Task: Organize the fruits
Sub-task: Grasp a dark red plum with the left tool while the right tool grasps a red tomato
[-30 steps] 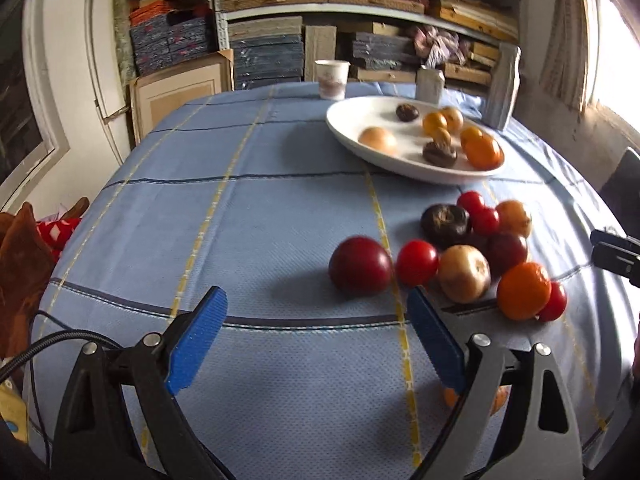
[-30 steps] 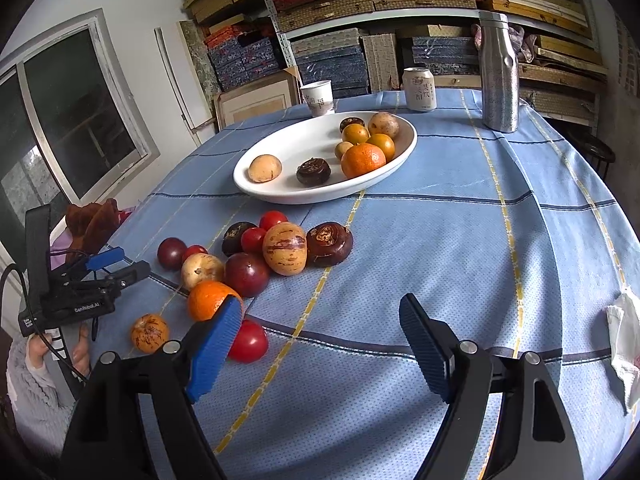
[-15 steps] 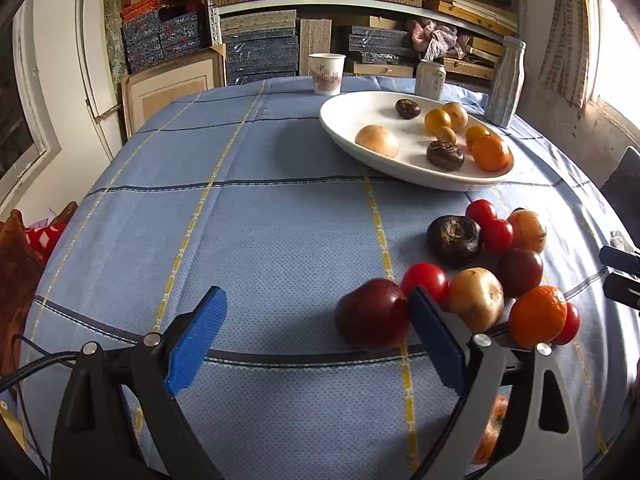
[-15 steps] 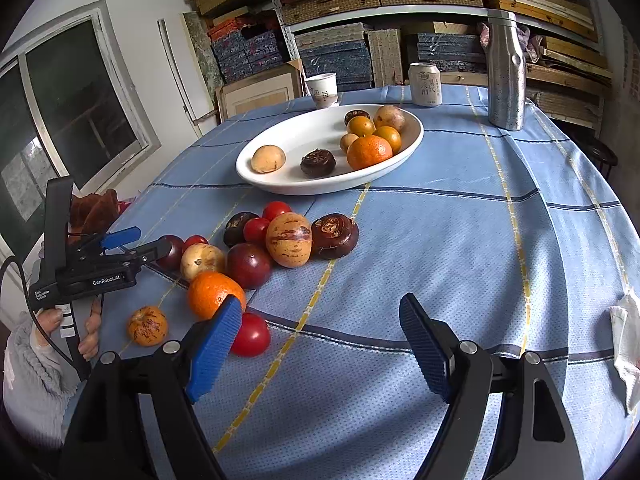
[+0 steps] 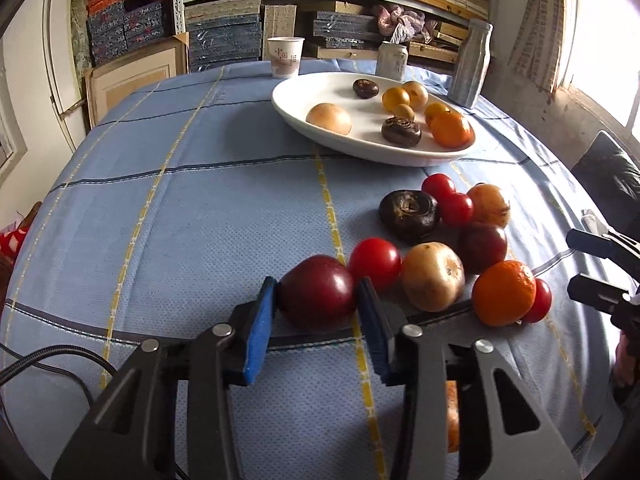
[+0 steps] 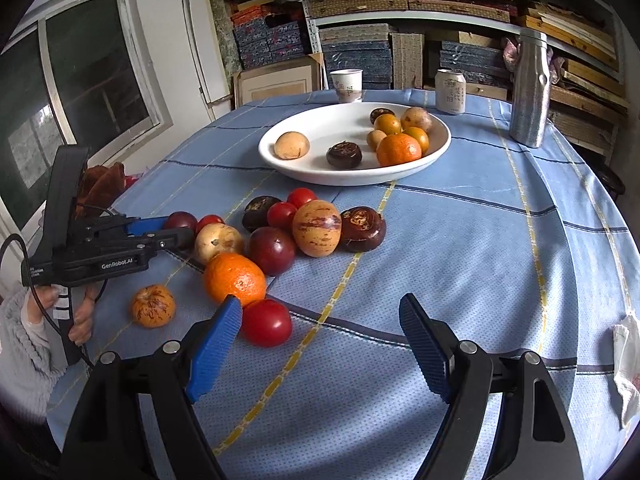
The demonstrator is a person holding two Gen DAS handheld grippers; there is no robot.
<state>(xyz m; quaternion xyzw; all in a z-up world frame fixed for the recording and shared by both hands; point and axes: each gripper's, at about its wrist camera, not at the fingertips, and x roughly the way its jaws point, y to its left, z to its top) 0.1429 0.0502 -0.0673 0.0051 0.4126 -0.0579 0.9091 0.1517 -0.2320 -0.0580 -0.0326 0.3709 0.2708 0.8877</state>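
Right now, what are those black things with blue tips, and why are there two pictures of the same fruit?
Those are grabbing tools. A person holds one in each hand, and each has a small camera looking out along its two fingers, so you get one picture per tool.

In the left picture, the left gripper has its blue pads pressed on both sides of a dark red plum that sits on the blue tablecloth. In the right picture, the right gripper is open and holds nothing; a red tomato and an orange lie just ahead of it.

More fruit sits loose nearby, and some is already in the white bowl. Behind it stand a paper cup, a can and a silver bottle.
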